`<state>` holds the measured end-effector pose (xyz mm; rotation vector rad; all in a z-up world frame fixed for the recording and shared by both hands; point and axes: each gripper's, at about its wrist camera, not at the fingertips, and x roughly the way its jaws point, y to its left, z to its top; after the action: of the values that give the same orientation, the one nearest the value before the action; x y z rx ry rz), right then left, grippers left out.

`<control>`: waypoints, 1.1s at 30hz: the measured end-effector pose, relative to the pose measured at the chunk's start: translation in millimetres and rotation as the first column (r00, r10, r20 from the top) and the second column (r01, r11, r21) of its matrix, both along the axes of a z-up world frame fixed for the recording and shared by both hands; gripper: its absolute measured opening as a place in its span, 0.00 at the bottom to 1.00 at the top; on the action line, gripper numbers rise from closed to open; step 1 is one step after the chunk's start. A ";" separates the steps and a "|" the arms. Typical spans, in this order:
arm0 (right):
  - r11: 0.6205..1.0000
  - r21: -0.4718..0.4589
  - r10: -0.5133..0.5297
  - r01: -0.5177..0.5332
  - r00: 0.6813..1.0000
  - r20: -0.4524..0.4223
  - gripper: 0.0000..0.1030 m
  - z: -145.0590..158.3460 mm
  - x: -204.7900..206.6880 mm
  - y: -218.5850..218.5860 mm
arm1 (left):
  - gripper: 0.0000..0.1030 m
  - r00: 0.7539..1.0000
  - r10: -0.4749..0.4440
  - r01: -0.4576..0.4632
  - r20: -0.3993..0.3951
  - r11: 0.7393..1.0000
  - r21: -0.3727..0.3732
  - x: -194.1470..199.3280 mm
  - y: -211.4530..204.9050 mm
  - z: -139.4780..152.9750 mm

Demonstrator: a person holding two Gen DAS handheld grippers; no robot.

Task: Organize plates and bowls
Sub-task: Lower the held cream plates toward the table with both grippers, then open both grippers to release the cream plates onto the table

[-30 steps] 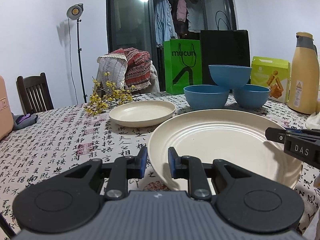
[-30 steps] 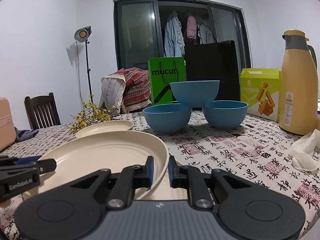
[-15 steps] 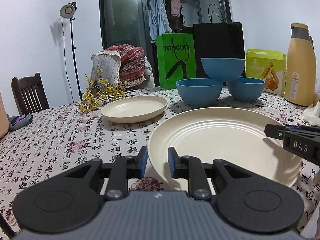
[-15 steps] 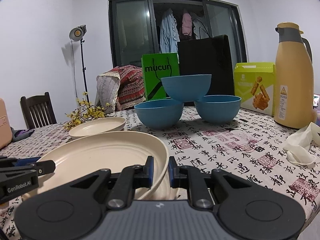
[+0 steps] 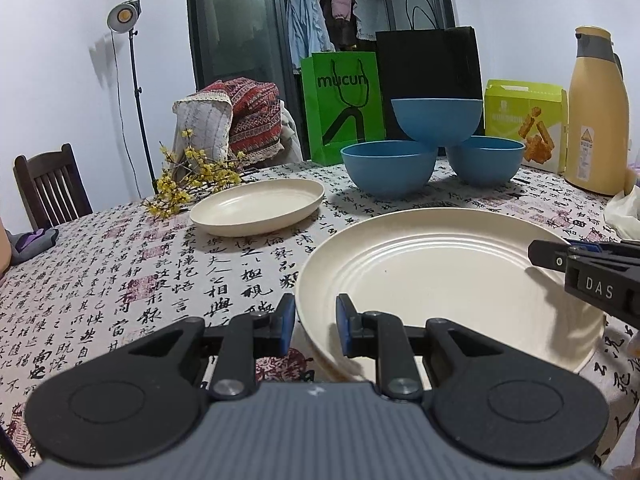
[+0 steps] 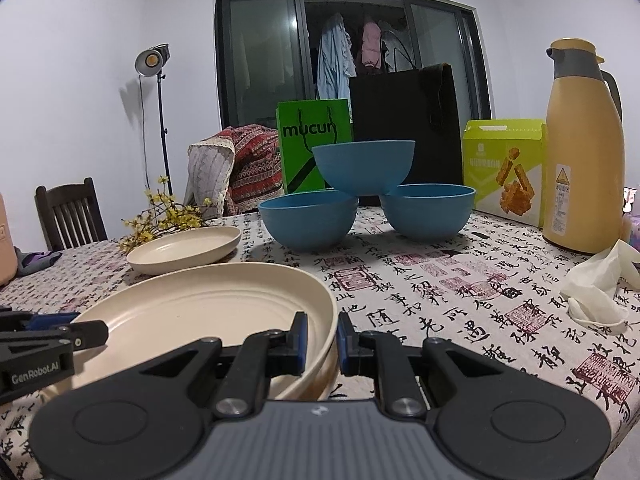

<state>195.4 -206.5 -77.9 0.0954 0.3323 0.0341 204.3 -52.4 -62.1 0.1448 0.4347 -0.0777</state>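
A large cream plate (image 5: 440, 280) lies low over the patterned tablecloth between both grippers. My left gripper (image 5: 316, 320) is shut on its left rim, one pad inside and one outside. My right gripper (image 6: 322, 332) is shut on the right rim of the same plate (image 6: 200, 312). Each gripper also shows at the edge of the other's view: the right gripper (image 5: 580, 268) and the left gripper (image 6: 52, 336). Behind sits a small cream plate (image 5: 256, 208). Further back, one blue bowl (image 5: 436, 120) rests on top of two others (image 5: 388, 168) (image 5: 484, 160).
A tan thermos jug (image 6: 580, 152) and a green carton (image 6: 504, 168) stand at the back right, with a white glove (image 6: 600, 288) near them. Green and black paper bags (image 5: 344, 108) stand behind the bowls. Yellow flowers (image 5: 188, 184) lie by the small plate.
The left wrist view has rolled a little and now looks more level. Both grippers keep their hold on the large plate, which has hardly moved.
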 end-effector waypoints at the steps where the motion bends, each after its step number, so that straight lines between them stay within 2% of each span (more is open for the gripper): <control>1: 1.000 -0.001 0.000 0.000 1.000 0.001 0.14 -0.1 0.0 -0.4 | 0.21 1.000 0.000 0.000 -0.003 1.000 0.002 0.4 -0.3 -0.2; 8: 1.000 -0.002 -0.002 0.002 1.000 -0.007 0.14 -1.6 1.3 -2.3 | 0.21 1.000 -0.009 0.009 -0.026 1.000 0.009 4.7 -2.8 -2.4; 12: 1.000 -0.004 0.002 -0.002 1.000 -0.007 0.15 -2.1 1.8 -2.9 | 0.28 0.999 -0.023 0.024 -0.026 1.000 0.015 4.0 -4.5 -3.2; 14: 1.000 0.004 0.005 -0.005 1.000 -0.014 0.15 -2.2 3.2 -4.4 | 0.34 0.999 -0.026 0.026 -0.024 1.000 0.008 3.1 -4.2 -3.1; 16: 1.000 0.017 0.012 -0.012 1.000 -0.021 0.16 -2.7 4.2 -6.0 | 0.46 1.000 -0.022 0.022 -0.021 1.000 -0.004 2.5 -2.1 -2.6; 17: 1.000 0.023 0.015 -0.015 1.000 -0.022 0.16 -2.4 4.6 -7.0 | 0.49 1.000 -0.020 0.020 -0.020 1.000 -0.013 2.3 -0.8 -2.2; 19: 0.999 0.033 0.021 -0.021 1.000 -0.022 0.17 -1.8 4.7 -8.9 | 0.65 1.000 -0.018 0.017 -0.018 0.999 -0.028 2.1 1.2 -1.4; 20: 0.999 0.037 0.024 -0.023 0.999 -0.021 0.18 -1.3 4.8 -9.9 | 0.69 1.000 -0.016 0.016 -0.016 0.999 -0.036 1.8 2.5 -0.6; 21: 0.999 0.041 0.029 -0.028 0.999 -0.019 0.27 -0.6 4.7 -10.9 | 0.77 1.000 -0.017 0.016 -0.013 0.999 -0.043 1.3 3.3 -0.1; 22: 0.998 0.046 0.034 -0.033 0.999 -0.017 0.39 0.3 4.5 -11.8 | 0.83 1.000 -0.020 0.019 -0.012 0.999 -0.051 0.6 4.1 0.2; 23: 0.998 0.052 0.038 -0.038 0.999 -0.014 0.46 1.4 4.5 -13.4 | 0.86 1.000 -0.024 0.023 -0.012 0.998 -0.057 0.3 4.8 0.8; 25: 0.997 0.057 0.045 -0.045 0.999 -0.003 0.71 3.9 3.7 -15.3 | 1.00 1.000 -0.025 0.024 -0.012 0.997 -0.068 -0.1 5.5 1.5; 26: 0.997 0.060 0.048 -0.048 0.999 0.003 0.75 5.6 3.9 -17.0 | 1.00 1.000 -0.029 0.028 -0.012 0.997 -0.073 0.0 5.9 1.9; 28: 0.997 0.062 0.048 -0.049 0.999 0.009 0.91 8.1 5.5 -19.8 | 1.00 0.999 -0.030 0.029 -0.018 0.996 -0.082 0.4 7.2 1.8; 30: 0.997 0.067 0.045 -0.046 0.999 0.015 1.00 10.5 7.9 -22.6 | 1.00 0.999 -0.030 0.028 -0.026 0.995 -0.095 1.6 8.7 1.6; 33: 0.997 0.069 0.041 -0.042 0.999 0.019 1.00 13.5 13.9 -26.1 | 1.00 0.998 -0.032 0.027 -0.045 0.993 -0.113 3.9 11.4 1.2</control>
<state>209.4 -232.6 -64.4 0.1568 0.3155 0.0876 208.2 -41.1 -60.9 0.0386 0.4735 -0.1349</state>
